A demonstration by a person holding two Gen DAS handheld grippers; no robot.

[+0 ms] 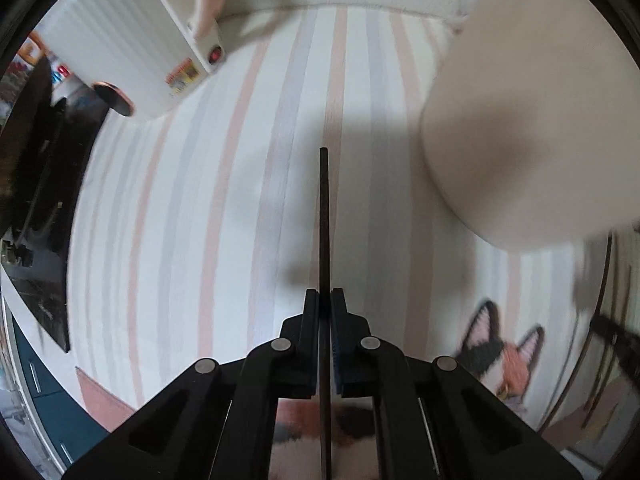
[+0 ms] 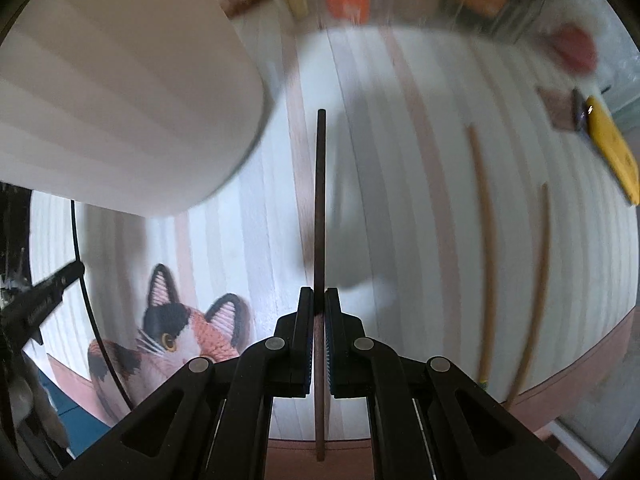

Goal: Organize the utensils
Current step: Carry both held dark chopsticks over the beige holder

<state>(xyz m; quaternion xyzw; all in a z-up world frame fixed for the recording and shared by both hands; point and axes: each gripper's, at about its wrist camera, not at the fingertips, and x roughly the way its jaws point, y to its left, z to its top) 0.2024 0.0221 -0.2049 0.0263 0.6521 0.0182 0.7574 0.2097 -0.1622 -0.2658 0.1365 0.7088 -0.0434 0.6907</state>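
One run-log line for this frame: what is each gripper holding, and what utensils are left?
left gripper: shut on dark chopstick | right gripper: shut on dark chopstick | white holder: beside both | two light chopsticks: on mat

Left wrist view: striped mat (image 1: 240, 200) underneath; kettle (image 1: 132, 40) at far left; cylindrical container (image 1: 532, 120) at right; cat figure (image 1: 504, 352) on the mat, near right. Right wrist view: the container (image 2: 120, 92) stands at left, the cat figure (image 2: 176, 336) before it; two chopsticks (image 2: 486, 248) lie side by side on the mat (image 2: 400, 160) at right.
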